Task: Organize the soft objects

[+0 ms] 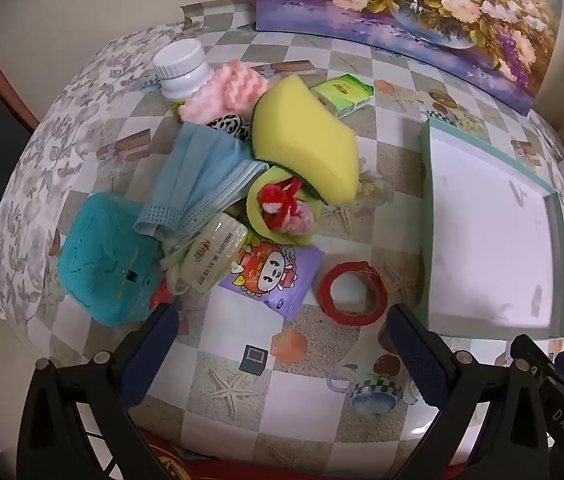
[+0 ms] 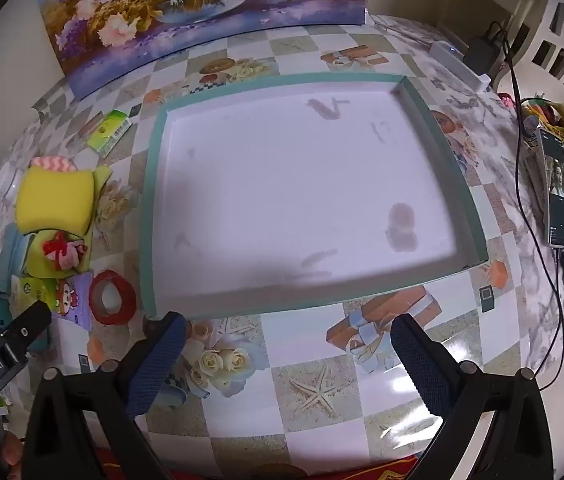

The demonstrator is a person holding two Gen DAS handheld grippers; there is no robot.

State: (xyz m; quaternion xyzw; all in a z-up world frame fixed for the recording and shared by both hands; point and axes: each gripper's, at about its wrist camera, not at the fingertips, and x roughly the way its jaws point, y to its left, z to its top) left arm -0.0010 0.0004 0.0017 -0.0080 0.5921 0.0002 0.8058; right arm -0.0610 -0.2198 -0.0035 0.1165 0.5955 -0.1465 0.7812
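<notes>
Both sets of jaws stand wide apart and hold nothing: the left gripper [image 1: 282, 322] hangs over bare desk [image 1: 302, 396] just short of the red tape roll [image 1: 352, 294], the right gripper [image 2: 288, 330] just short of the tray's near rim [image 2: 242, 306]. Beyond the left one lies the pile: purple packet [image 1: 278, 276], tissue pack [image 1: 214, 256], teal pouch [image 1: 102, 264], blue face mask [image 1: 194, 176], yellow sponge [image 1: 306, 136]. Pink cloth [image 1: 226, 92] and a white bottle [image 1: 182, 70] sit half hidden behind. Something red and pink under the sponge is hard to make out.
</notes>
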